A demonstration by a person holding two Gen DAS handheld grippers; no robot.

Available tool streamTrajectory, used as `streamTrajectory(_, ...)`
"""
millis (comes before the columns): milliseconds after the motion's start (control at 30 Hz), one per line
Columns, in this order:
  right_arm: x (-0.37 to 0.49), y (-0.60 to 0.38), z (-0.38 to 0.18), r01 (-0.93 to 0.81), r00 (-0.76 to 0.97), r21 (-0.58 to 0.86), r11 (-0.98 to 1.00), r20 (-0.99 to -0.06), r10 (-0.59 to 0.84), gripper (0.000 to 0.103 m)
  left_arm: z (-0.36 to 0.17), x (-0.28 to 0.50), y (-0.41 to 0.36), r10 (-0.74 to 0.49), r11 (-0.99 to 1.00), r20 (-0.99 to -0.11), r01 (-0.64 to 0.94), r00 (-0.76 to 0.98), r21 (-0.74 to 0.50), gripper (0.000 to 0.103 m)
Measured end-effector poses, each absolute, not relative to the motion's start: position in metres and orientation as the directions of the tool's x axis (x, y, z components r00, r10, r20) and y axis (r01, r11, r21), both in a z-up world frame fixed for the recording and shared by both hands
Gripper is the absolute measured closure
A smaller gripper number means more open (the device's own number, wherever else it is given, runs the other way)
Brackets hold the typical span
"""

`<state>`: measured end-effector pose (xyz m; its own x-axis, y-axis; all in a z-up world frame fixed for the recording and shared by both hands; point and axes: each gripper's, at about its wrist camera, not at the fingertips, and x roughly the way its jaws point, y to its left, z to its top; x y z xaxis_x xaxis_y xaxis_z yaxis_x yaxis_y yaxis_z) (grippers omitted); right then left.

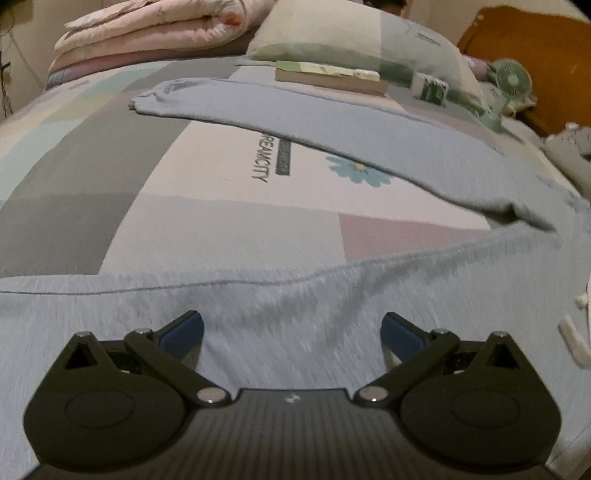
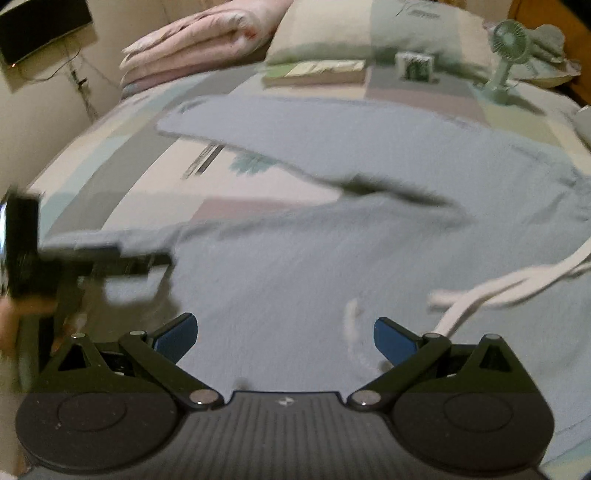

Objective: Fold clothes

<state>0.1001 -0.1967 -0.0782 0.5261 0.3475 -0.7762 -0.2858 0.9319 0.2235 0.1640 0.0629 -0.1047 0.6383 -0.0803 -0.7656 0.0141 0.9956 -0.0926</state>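
hoodie [image 1: 369, 133] is the one garment here, pale blue, spread flat on the bed [image 1: 74, 177] with one sleeve [image 1: 258, 107] stretched out toward the pillow [image 1: 351, 33]. your left gripper [image 1: 291, 332] hovers low over its body with the fingers wide and nothing in them; your right gripper [image 2: 284, 332] does the same, fingers wide and empty, near the white drawstrings [image 2: 498, 288]. the right view is blurred, so i think there are two cord ends, but can't be sure.

to fold well, pinch that sleeve near the cuff, take only the top layer, and carry it across the chest so it lies flat; tuck the cords inside before you fold the body over.

counted: one hoodie, one sleeve in sight, one pillow, one folded pink quilt [image 1: 147, 33], one book [image 1: 332, 79], one small box [image 1: 430, 86], one green fan [image 1: 511, 81].
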Motion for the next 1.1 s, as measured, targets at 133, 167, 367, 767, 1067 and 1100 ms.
streamTrajectory(133, 0.092, -0.171, -0.089, -0.306, 0.492, 0.181, 0.935, -0.81, 0.318, 0.0, -0.078, 0.157, 0.077, -0.067, 0.998, -0.745, 0.05, 0.663, -0.046, 0.001)
streamTrajectory(167, 0.09, -0.166, -0.09, -0.309, 0.489, 0.171, 0.936, -0.815, 0.311, 0.0, -0.067, 0.151, 0.085, -0.071, 0.997, -0.734, 0.073, 0.675, -0.028, 0.001)
streamTrajectory(367, 0.084, -0.159, -0.086, -0.301, 0.475, 0.201, 0.932, -0.816, 0.33, 0.0, -0.045, 0.116, 0.153, -0.14, 0.988, -0.769, 0.141, 0.623, -0.066, 0.001)
streamTrajectory(767, 0.086, -0.137, -0.083, -0.282, 0.459, 0.203, 0.938, -0.829, 0.318, 0.0, -0.101, 0.069, 0.242, -0.028, 0.995, -0.847, -0.068, 0.531, -0.076, 0.001)
streamTrajectory(1067, 0.084, -0.14, -0.084, -0.257, 0.458, 0.203, 0.945, -0.836, 0.304, 0.0, -0.077, 0.064, 0.239, -0.102, 0.99, -0.837, -0.024, 0.538, -0.136, 0.001)
streamTrajectory(1100, 0.084, -0.14, -0.084, -0.255, 0.458, 0.206, 0.945, -0.835, 0.306, 0.0, -0.072, 0.068, 0.236, -0.166, 0.98, -0.818, 0.0, 0.551, -0.2, 0.001)
